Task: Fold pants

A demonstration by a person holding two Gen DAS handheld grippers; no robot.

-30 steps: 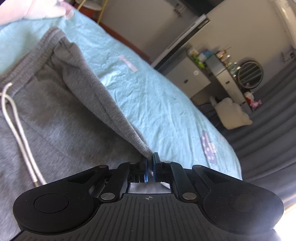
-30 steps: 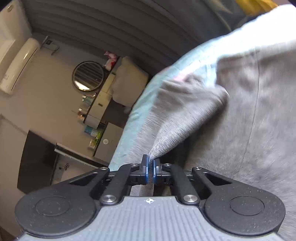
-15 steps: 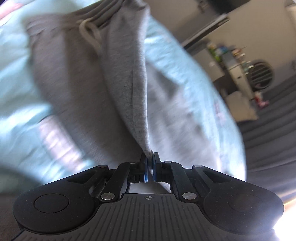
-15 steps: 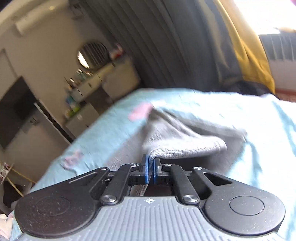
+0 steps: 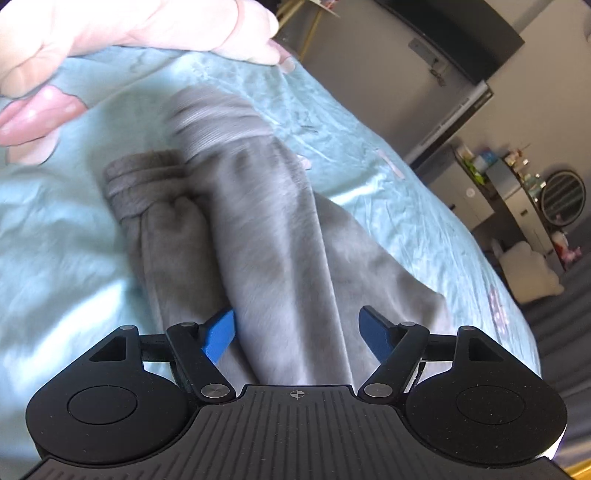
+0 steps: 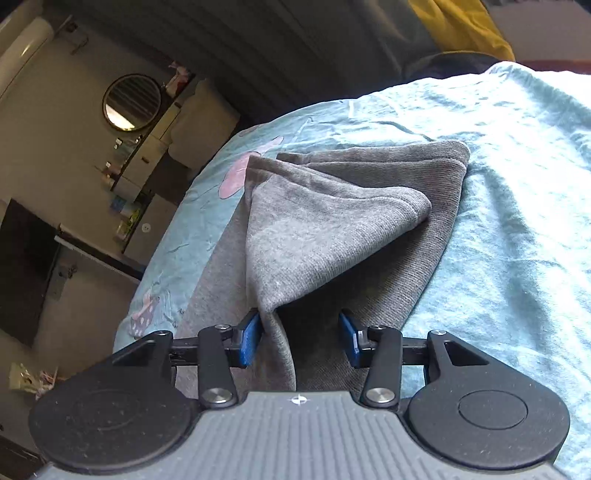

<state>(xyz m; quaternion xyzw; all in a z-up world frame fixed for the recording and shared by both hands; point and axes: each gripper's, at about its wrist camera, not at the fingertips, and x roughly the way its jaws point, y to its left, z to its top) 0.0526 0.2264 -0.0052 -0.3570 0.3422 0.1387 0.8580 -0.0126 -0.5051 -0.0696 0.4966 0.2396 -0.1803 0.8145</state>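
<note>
Grey sweatpants lie folded lengthwise on a light blue bed sheet, with the ribbed waistband at the far end in the left wrist view. My left gripper is open, its blue pads on either side of the cloth without clamping it. In the right wrist view the pants show a folded-over corner lying on the lower layer. My right gripper is open, and a ridge of cloth rests against its left pad.
A pale stuffed toy with a pink part lies at the bed's far left. The bed edge drops off at right toward a white dresser with a round mirror. Dark curtains and a yellow cloth lie beyond the bed.
Both grippers were shut on the pants' edges and carried them over while the views swung. Now both have opened and let the cloth go, and it lies on the bed.
</note>
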